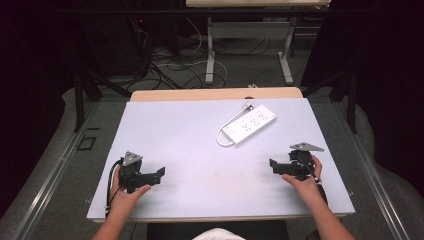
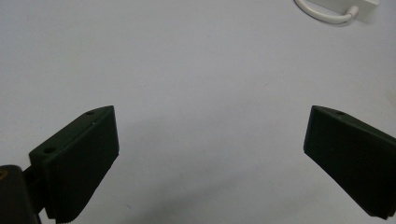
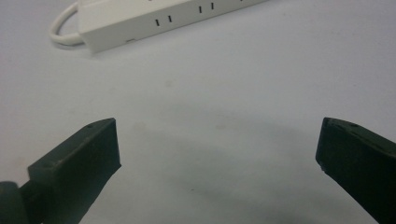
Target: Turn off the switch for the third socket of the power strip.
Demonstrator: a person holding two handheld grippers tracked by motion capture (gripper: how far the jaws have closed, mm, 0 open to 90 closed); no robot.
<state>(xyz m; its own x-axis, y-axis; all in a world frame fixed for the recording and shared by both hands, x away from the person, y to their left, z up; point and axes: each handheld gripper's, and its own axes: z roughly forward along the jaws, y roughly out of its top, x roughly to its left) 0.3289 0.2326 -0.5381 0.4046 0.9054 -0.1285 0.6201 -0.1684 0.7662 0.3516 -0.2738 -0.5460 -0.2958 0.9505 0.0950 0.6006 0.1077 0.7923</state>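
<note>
Now: both grippers, left and right, gaping wide, holding nothing. Best approach to power strip: square on, across narrow width, clear of cord.

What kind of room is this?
Probably a lab or workshop for recording. A bare white table holds just a power strip, loose cables trail over the floor behind it, and dark curtains hang around.

A white power strip lies on the pale table.
</note>
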